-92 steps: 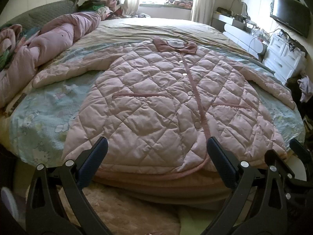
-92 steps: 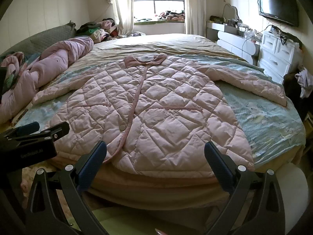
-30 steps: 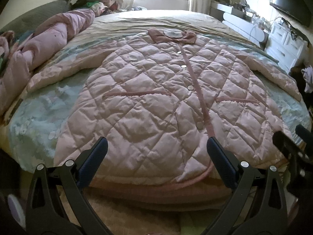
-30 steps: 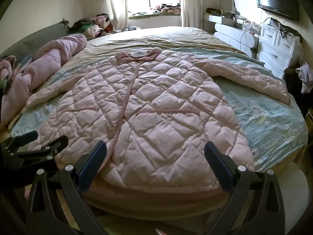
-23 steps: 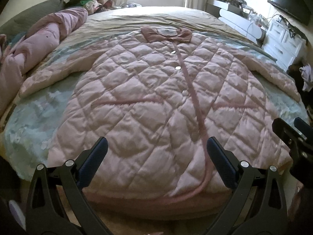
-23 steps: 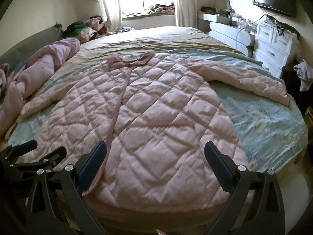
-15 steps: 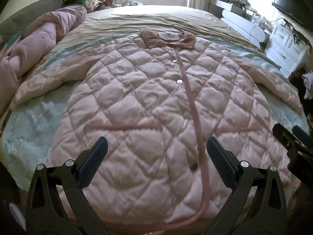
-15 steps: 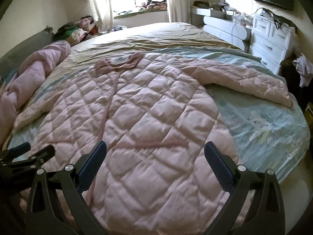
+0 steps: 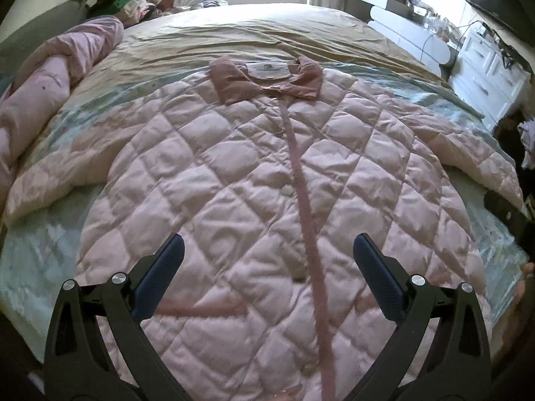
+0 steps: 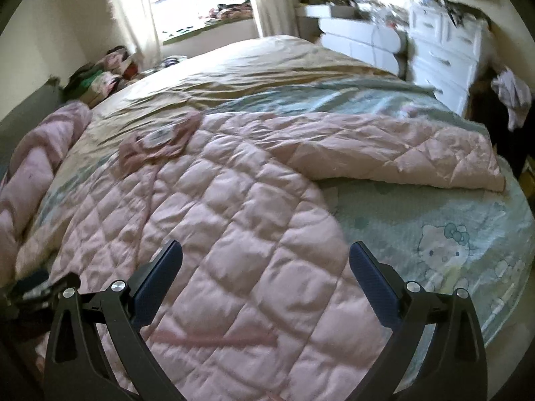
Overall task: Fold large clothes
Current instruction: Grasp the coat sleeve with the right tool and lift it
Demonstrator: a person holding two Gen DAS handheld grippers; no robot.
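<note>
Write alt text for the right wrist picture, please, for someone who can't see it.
A pink quilted coat lies spread flat, front up, on a bed, one sleeve stretched out to the right. The right gripper hovers over the coat, fingers wide open and empty; a white dresser stands behind.

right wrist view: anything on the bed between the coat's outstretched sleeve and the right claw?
Only bare mint cartoon-print sheet lies between the sleeve and the open right claw, in the right wrist view.

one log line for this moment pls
pink quilted coat: flat on bed, unfolded | left gripper: open above it | right gripper: open above it
</note>
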